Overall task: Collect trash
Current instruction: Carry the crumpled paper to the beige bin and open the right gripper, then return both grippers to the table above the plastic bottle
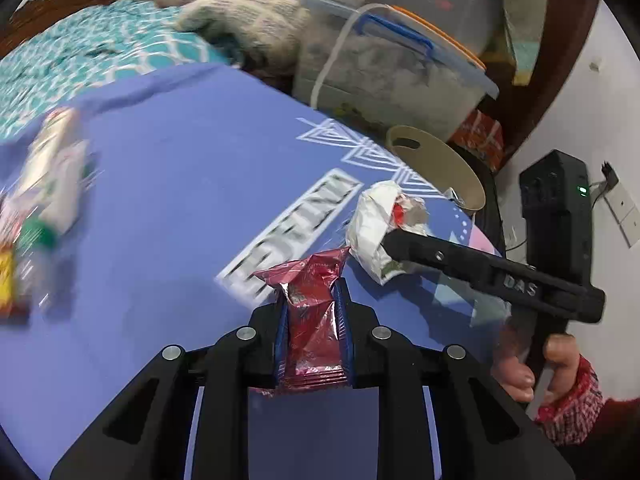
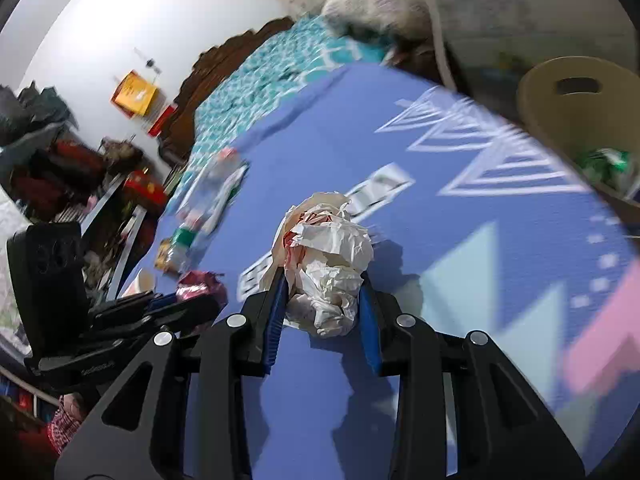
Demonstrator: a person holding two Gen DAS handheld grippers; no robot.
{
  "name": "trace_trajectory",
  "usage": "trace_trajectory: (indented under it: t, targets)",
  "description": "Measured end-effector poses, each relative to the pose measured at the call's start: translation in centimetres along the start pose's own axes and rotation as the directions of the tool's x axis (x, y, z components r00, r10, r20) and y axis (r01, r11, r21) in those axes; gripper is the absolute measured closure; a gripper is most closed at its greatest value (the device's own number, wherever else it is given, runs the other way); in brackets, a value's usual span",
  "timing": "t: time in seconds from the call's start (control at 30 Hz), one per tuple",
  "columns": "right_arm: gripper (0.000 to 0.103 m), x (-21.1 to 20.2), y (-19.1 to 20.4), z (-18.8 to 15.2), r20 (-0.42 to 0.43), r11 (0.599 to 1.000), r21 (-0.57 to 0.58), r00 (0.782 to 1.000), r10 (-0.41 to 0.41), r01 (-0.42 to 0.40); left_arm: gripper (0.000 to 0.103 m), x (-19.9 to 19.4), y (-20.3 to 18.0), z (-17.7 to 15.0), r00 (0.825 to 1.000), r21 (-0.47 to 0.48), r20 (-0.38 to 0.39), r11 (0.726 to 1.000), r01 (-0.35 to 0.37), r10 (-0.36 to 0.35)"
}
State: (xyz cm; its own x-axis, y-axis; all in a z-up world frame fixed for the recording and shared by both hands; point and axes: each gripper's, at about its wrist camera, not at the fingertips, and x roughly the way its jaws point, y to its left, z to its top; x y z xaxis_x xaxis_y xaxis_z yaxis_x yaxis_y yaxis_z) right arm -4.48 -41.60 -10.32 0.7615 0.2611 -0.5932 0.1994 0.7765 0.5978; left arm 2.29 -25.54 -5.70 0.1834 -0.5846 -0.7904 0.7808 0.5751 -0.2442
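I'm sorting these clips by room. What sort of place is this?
Probably a lived-in bedroom: a bed with a teal patterned bedspread and carved wooden headboard, a knitted blanket and a lidded storage bin beside the blue mat.

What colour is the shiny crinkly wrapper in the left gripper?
The crinkled foil wrapper is shiny dark red, clearest in the left wrist view.

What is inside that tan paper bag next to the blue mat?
Inside the tan paper bag, something crumpled and shiny green shows near the opening. The bag's wall hides whatever lies deeper.
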Motion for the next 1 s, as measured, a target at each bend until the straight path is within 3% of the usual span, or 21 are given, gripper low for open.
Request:
trace_trajectory:
  t: [0.27, 0.5, 0.53, 0.6, 0.63, 0.67, 0.73, 0.87, 1.0]
  targets:
    - [0.067, -4.7, -6.0, 2.3, 0.099, 0.991, 0.068, 0.988, -0.118, 0.112, 0.084, 6.5, -5.4, 5.3, 0.998, 0.082, -0.055, 0.995, 0.049, -0.044]
    - [0.063, -8.9, -13.1, 5.2, 0.175, 0.954, 0.151, 0.943, -0.283, 0.258, 0.083, 11.4, -11.2, 10.9, 0.989, 0.151, -0.097, 0.981, 0.122, -0.108]
    - [0.06, -9.3, -14.0, 5.7, 0.18, 0.948, 0.162, 0.936, -0.302, 0.274, 0.08, 12.0, -12.0, 11.6, 0.988, 0.157, -0.103, 0.979, 0.133, -0.117]
    - [0.023, -9.8, -15.6, 6.6, 0.195, 0.933, 0.184, 0.919, -0.344, 0.31, 0.065, 13.8, -13.9, 13.7, 0.984, 0.157, -0.114, 0.976, 0.154, -0.137]
    - [0.021, -10.0, -16.3, 7.0, 0.205, 0.926, 0.198, 0.91, -0.361, 0.322, 0.039, 14.9, -14.8, 14.6, 0.982, 0.163, -0.123, 0.974, 0.159, -0.14]
    - [0.021, -10.3, -16.9, 7.1, 0.218, 0.92, 0.211, 0.901, -0.375, 0.331, 0.024, 15.5, -15.5, 15.1, 0.984, 0.17, -0.122, 0.974, 0.146, -0.126]
    - [0.021, -11.1, -17.3, 7.2, 0.238, 0.907, 0.237, 0.884, -0.402, 0.349, 0.026, 16.2, -16.2, 15.9, 0.99, 0.174, -0.11, 0.979, 0.109, -0.091]
    - [0.021, -12.8, -16.3, 5.9, 0.308, 0.909, 0.269, 0.865, -0.396, 0.32, 0.026, 14.0, -15.6, 15.6, 0.991, 0.159, -0.062, 0.979, 0.125, -0.116]
    - [0.021, -12.1, -13.4, 4.1, 0.322, 0.927, 0.256, 0.88, -0.349, 0.274, 0.026, 10.6, -13.2, 13.0, 0.995, 0.159, -0.007, 0.982, 0.101, -0.101]
